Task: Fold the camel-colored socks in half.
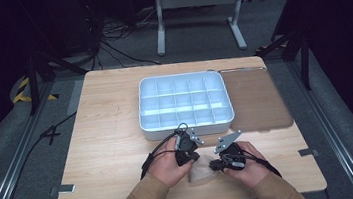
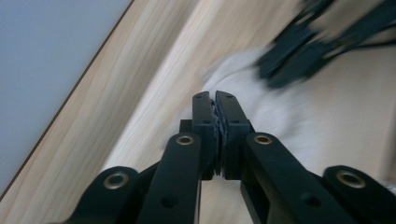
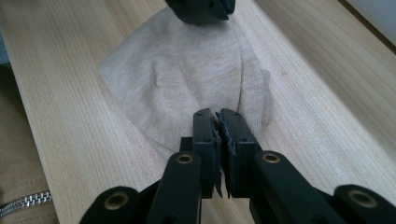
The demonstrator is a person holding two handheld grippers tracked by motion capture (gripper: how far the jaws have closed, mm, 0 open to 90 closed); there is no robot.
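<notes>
L gripper (image 2: 215,100) and R gripper (image 3: 217,116): jaws together, tips at beige cloth (image 3: 187,79) on worktop (image 1: 113,137); can't tell if pinched.

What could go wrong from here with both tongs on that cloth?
1. Both the left tongs and right tongs pinch only edges of the small beige cloth; thin fabric may slip out on lifting.
2. The tongs sit close together, so they may bump.
3. The divided tray stands just ahead; a forward swing could hit its wall.

Left gripper (image 2: 216,100) jaws closed over pale cloth (image 2: 280,116), wooden table (image 2: 140,84)
</notes>
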